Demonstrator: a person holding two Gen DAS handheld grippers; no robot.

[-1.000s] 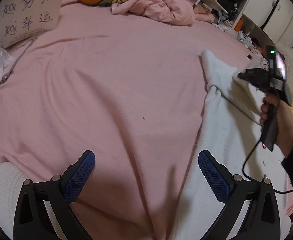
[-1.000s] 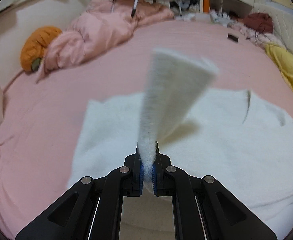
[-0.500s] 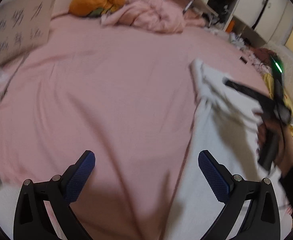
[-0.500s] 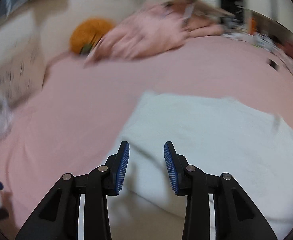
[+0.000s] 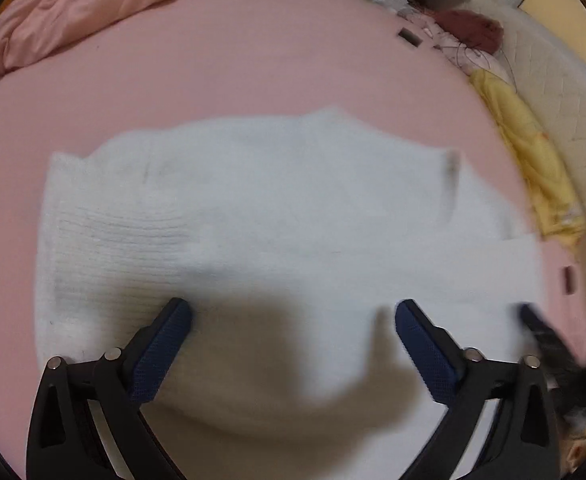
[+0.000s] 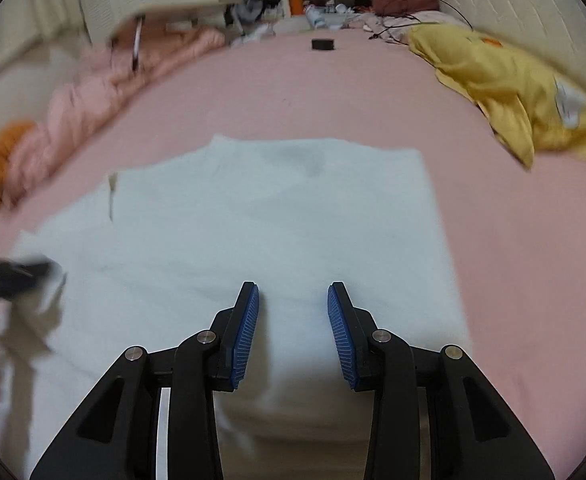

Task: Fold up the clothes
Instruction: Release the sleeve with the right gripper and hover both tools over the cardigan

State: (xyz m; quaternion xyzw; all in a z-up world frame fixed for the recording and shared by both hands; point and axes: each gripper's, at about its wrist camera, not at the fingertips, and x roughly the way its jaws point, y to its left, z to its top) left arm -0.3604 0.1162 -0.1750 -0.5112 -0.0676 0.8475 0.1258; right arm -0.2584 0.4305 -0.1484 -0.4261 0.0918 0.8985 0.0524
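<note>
Two open claws hang over one white knit (image 5: 277,208) spread on a pink bed (image 5: 253,60). Left wrist view: the left gripper (image 5: 293,320), fingers wide apart and empty, sits above the knit's near edge, a ribbed fold lying to the left. Right wrist view: the right gripper (image 6: 293,316), fingers parted and empty, hovers over the knit (image 6: 253,220), a yellow garment (image 6: 513,92) well beyond. Soft, light and limp, it likely wants pinching at an edge or corner.

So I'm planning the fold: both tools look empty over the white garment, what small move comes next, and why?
Probably lower both tools to the near edge and pinch it. The left tool and right tool are open and hold nothing, and the white garment lies spread flat on the pink bed.
</note>
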